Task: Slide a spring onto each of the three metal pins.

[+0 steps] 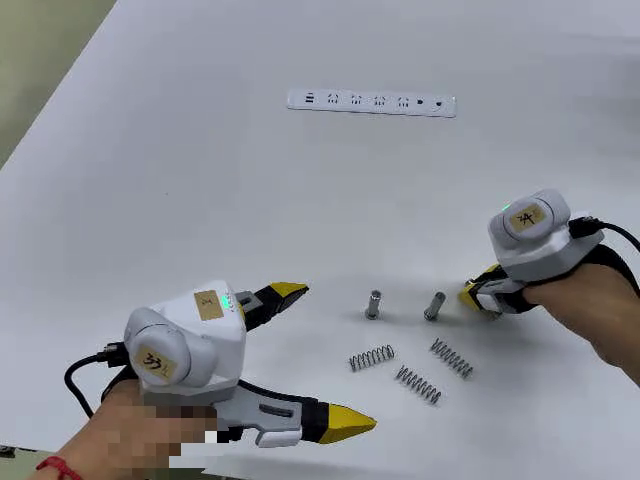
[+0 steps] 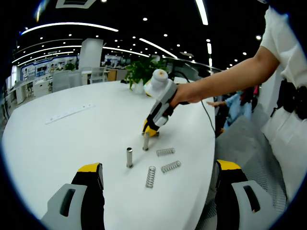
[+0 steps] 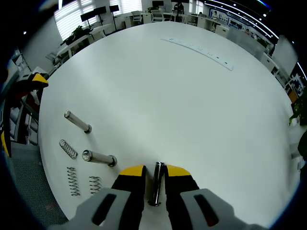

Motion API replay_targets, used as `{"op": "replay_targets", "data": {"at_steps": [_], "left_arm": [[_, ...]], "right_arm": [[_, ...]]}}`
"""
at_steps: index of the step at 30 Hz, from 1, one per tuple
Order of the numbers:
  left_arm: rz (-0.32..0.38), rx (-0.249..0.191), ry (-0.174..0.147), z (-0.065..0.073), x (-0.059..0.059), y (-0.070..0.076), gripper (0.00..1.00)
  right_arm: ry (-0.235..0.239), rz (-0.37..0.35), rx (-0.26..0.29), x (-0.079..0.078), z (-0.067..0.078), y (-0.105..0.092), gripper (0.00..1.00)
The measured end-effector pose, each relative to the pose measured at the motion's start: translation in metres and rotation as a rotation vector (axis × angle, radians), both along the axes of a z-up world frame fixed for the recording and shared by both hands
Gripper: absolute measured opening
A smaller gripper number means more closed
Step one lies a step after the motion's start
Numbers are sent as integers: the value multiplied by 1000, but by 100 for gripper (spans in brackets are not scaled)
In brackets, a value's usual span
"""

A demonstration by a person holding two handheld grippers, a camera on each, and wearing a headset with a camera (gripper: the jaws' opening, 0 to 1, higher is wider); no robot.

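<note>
My left gripper [image 1: 318, 357] is closest to me, low over the white counter [image 1: 200, 180]. Its jaws are wide apart and hold nothing.

I will use the first pin [image 1: 374, 304] to say where things are. It stands up on its flat end, a little to the right of my left gripper. On my side of the first pin lie three springs, all loose on the counter. The left spring [image 1: 371, 357] is near the first pin. The middle spring [image 1: 417, 384] is closer to me and more to the right. The right spring [image 1: 451, 357] is farther right again.

The second pin [image 1: 435, 305] stands near the first pin, on its right. My right gripper [image 1: 478, 297] is just past that one. Its jaws are squeezed on the third pin [image 3: 157, 184]. No pin has a spring on it yet.

I think a few things could go wrong. The springs are thin and round, so a pinch off the middle could make one roll or pop away. The two standing pins rest on small ends, so a low swing could tip them. The third pin looks smooth and could slip when a spring is pushed on.
</note>
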State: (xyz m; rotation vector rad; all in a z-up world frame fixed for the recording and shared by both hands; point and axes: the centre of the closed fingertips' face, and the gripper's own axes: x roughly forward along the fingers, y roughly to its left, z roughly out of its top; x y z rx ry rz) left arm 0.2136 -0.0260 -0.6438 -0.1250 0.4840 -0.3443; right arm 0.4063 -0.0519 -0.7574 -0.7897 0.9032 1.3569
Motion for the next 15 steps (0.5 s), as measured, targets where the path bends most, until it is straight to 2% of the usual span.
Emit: {"op": "replay_targets", "data": {"at_steps": [4, 15], "left_arm": [[-2, 0, 1, -1, -1, 0, 98], [6, -5, -1, 3, -1, 1, 98]], "right_arm": [[-25, 8, -15, 2, -1, -1, 13], [-27, -15, -21, -1, -1, -1, 9]]}}
